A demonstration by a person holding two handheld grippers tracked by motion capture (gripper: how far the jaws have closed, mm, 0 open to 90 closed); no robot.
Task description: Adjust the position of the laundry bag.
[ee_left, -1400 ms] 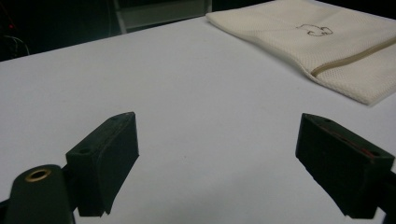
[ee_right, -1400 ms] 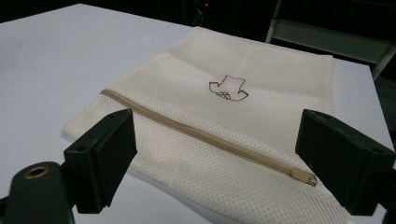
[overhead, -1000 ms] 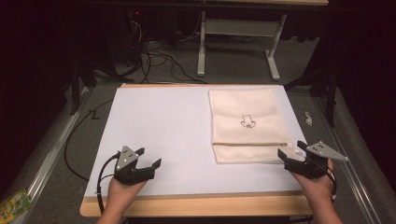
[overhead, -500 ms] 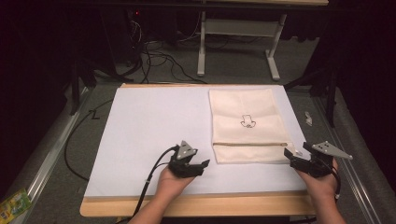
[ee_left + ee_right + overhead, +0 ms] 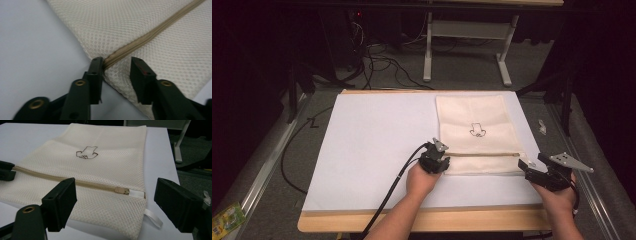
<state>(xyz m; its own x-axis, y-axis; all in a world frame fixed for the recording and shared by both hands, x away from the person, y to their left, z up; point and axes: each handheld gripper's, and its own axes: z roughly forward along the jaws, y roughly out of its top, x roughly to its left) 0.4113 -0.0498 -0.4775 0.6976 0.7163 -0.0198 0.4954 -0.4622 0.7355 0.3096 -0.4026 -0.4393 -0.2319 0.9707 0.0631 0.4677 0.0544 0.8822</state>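
A cream mesh bag (image 5: 474,117) with a small dark drawing lies flat on the right half of the white table top (image 5: 372,145). A tan zipper (image 5: 482,154) runs across it near its front end. My left gripper (image 5: 435,161) is at the bag's left edge. In the left gripper view it (image 5: 117,71) is open, its jaws either side of the zipper's left end (image 5: 112,56). My right gripper (image 5: 528,170) sits off the bag's front right corner. It (image 5: 115,195) is wide open and faces the zipper pull (image 5: 122,190) and a white loop (image 5: 153,217).
The table's wooden front edge (image 5: 422,220) lies by the person's forearms. Metal desk legs (image 5: 428,50) and cables (image 5: 377,60) stand on the floor beyond the table. A green packet (image 5: 227,217) lies on the floor at the bottom left.
My left gripper has moved from the table's front left rightward to the bag's left edge at the zipper. The right gripper has barely shifted.
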